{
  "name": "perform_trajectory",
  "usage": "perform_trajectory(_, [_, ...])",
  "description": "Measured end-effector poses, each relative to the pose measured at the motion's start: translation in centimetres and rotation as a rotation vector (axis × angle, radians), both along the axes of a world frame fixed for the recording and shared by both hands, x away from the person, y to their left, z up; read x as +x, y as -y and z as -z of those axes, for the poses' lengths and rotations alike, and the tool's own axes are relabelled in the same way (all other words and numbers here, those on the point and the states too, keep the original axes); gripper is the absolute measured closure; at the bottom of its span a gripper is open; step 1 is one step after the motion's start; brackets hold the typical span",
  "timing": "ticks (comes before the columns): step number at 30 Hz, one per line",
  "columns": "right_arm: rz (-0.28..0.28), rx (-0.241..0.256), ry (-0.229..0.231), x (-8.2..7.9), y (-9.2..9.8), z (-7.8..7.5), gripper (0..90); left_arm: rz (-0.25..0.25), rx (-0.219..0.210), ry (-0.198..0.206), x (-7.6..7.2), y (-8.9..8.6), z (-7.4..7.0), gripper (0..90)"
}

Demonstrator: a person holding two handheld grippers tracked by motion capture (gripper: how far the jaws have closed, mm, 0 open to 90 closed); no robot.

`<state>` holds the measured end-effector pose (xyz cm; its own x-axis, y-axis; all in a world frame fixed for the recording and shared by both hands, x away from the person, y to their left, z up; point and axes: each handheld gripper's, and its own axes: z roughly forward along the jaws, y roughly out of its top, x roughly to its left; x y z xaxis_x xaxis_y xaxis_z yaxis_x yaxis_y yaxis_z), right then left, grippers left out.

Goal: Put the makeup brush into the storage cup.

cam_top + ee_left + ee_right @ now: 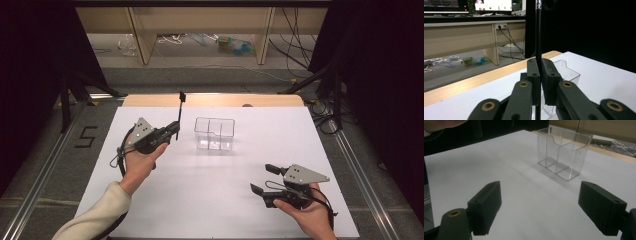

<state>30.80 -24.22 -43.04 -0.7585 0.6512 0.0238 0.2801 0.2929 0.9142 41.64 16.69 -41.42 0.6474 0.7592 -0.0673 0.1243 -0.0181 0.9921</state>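
The clear divided box stands on the table, toward its far side. The left gripper, clamping an upright rod, is just left of it. The right gripper is nearer, to the right.

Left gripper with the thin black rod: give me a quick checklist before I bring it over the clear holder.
1. Grip: left gripper is shut on the thin black rod - ok.
2. Rod attitude: it stands close to upright in the left gripper view - ok.
3. Target: clear two-compartment holder stands upright on the white table, both compartments empty - ok.
4. Alignment: rod is left of the holder in the high view, not above it - not ok.
5. Right gripper: open, holding nothing, well apart from the holder - ok.
6. Rod's lower end: hidden behind the jaws - cannot tell.
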Motion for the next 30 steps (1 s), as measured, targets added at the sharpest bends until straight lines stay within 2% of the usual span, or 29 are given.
perform_trajectory(17, [0.001,0.001,0.001,0.0,0.0,0.0,19.9,0.015,0.008,0.014,0.6,0.8,-0.3,85.5])
perform_trajectory(18, [-0.006,0.032,0.017,0.2,-0.2,0.2,19.9,0.013,0.003,0.009,0.6,0.9,-0.3,85.5])
perform_trajectory(24, [-0.003,0.016,0.008,0.1,-0.1,0.1,19.9,0.017,0.006,0.013,0.8,1.1,-0.4,85.5])
perform_trajectory(25, [-0.006,0.030,0.017,0.1,-0.1,0.2,19.9,0.018,0.006,0.015,0.8,1.2,-0.4,85.5])
perform_trajectory(29, [-0.008,0.034,0.018,0.2,-0.2,0.2,19.9,0.018,0.004,0.014,0.9,1.3,-0.5,85.5])
perform_trajectory(30, [-0.002,0.019,0.011,0.1,-0.1,0.1,19.9,0.022,0.010,0.018,1.0,1.3,-0.5,85.4])
